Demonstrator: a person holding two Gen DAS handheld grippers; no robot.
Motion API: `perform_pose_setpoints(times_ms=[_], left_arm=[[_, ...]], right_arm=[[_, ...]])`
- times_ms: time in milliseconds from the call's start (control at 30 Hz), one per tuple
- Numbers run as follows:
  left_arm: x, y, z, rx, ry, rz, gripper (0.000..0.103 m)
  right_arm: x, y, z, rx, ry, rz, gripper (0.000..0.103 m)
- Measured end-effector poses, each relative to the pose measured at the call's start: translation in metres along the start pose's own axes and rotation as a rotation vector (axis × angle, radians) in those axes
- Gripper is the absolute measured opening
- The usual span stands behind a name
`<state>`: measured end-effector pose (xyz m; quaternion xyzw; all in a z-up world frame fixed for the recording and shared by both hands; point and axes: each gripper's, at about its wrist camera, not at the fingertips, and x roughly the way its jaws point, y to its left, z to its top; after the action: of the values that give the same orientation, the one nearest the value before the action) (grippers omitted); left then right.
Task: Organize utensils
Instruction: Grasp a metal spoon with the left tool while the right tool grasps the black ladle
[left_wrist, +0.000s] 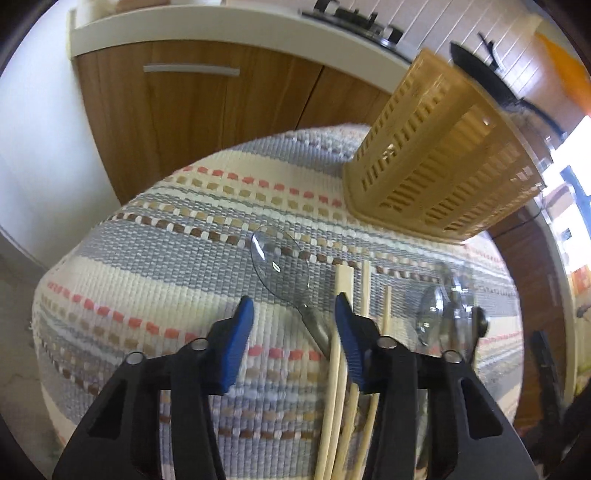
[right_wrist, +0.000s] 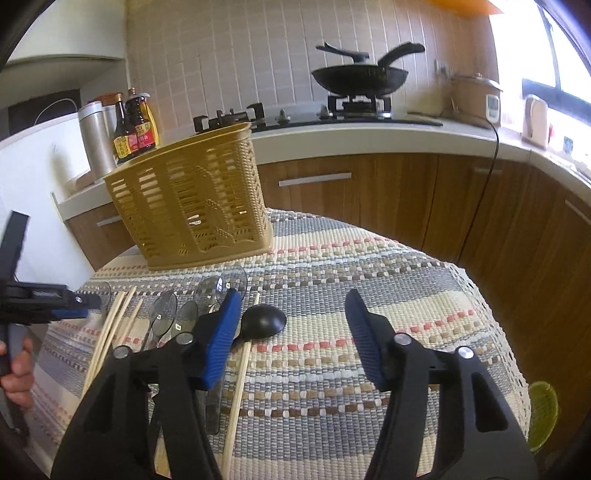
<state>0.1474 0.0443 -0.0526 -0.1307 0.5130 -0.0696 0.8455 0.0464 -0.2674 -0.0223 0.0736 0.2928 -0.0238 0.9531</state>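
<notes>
Striped woven tablecloth (right_wrist: 369, 288), basket (right_wrist: 192, 199), spoons (right_wrist: 164, 314), chopsticks (right_wrist: 110, 332)

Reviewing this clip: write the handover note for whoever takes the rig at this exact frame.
Left gripper: open, empty, low over the clear spoon beside the chopsticks.
Right gripper: open, empty, above the cloth; the black spoon lies near its left finger.
Basket: stands at the far side of the striped cloth; something glints inside, unclear what.
Done: nothing held.
Left: clear spoons, chopsticks and black spoon all lie loose on the cloth, still to go in the basket.

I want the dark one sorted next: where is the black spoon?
In the right wrist view, the black spoon lies on the striped cloth, beside a chopstick and right of the clear spoons.
</notes>
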Motion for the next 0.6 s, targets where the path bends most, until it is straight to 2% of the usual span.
perform_pose_setpoints(times_ms=[67,167,233,267,367,433,533,600], left_arm=[[0.008,-0.005,0.000,0.005,0.023,0.014,0.035],[0.013,-0.018,0.005,0.050,0.027,0.083,0.033],[0.017,-0.029,0.004,0.094,0.032,0.132,0.027],[0.019,-0.033,0.003,0.114,0.034,0.147,0.026],[0.021,-0.043,-0.002,0.153,0.045,0.149,0.011],[0.019,-0.049,-0.002,0.160,0.034,0.160,0.008],[0.011,-0.061,-0.006,0.190,0.006,0.161,0.001],[0.004,-0.068,-0.007,0.214,-0.033,0.150,0.001]], right_arm=[[-0.003,0.000,0.004,-0.006,0.004,0.010,0.052],[-0.006,0.005,0.010,-0.035,0.026,0.021,0.052],[-0.005,0.006,0.014,-0.038,0.060,0.035,0.048],[-0.001,0.006,0.017,-0.029,0.099,0.054,0.046],[0.013,0.003,0.025,-0.005,0.227,0.112,0.046],[0.025,0.001,0.027,0.008,0.321,0.158,0.046],[0.034,-0.002,0.027,0.020,0.378,0.192,0.046],[0.042,-0.006,0.029,0.046,0.423,0.217,0.046]])
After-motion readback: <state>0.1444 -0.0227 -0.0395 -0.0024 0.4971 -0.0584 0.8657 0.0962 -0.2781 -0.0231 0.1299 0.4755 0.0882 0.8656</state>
